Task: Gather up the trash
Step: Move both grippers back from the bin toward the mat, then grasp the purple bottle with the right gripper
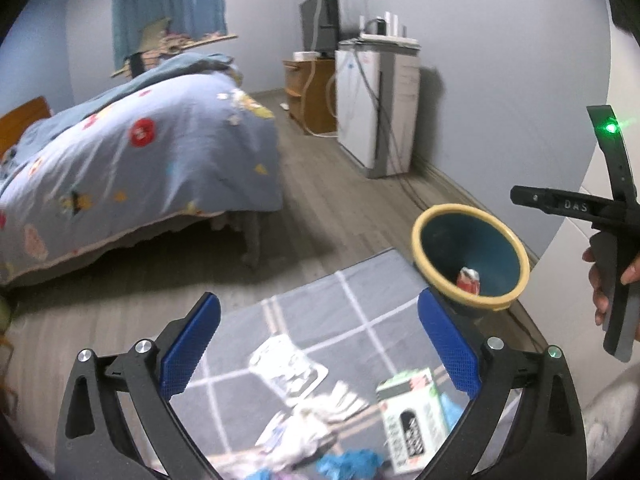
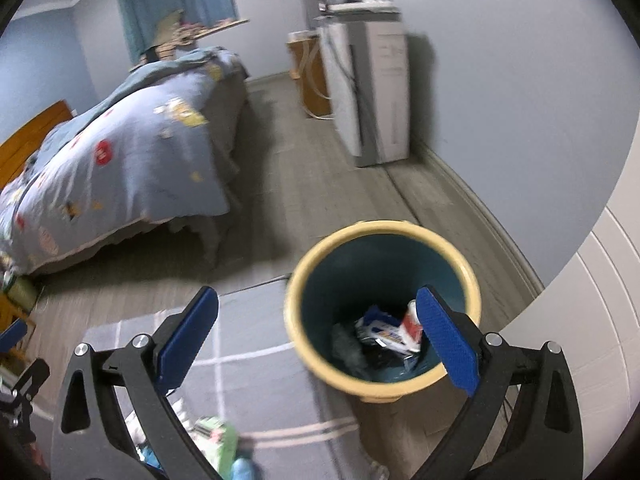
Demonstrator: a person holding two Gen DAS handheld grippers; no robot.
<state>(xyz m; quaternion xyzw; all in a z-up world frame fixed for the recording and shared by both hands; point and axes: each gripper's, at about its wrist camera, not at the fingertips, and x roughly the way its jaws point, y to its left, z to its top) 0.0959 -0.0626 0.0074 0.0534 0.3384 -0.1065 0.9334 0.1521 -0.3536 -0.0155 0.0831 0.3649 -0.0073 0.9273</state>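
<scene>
A yellow-rimmed teal trash bin [image 2: 384, 384] stands at the corner of a grey checked rug [image 2: 256, 400], with packets and dark scraps [image 2: 384, 336] inside. It also shows in the left wrist view [image 1: 516, 268]. My right gripper [image 2: 320, 332] is open and empty, held above the bin's near rim. My left gripper [image 1: 320, 340] is open and empty above trash on the rug [image 1: 320, 288]: a clear wrapper [image 1: 288, 368], crumpled tissue [image 1: 320, 416], a green-and-white carton [image 1: 412, 412] and blue scraps [image 1: 348, 464]. The right gripper's handle [image 1: 616, 280] shows at the right edge.
A bed with a blue patterned duvet [image 1: 140, 160] fills the left. A white cabinet [image 1: 372, 108], wooden stand [image 1: 312, 92] and TV [image 1: 320, 20] stand along the right wall, with cables on the wood floor [image 1: 320, 208].
</scene>
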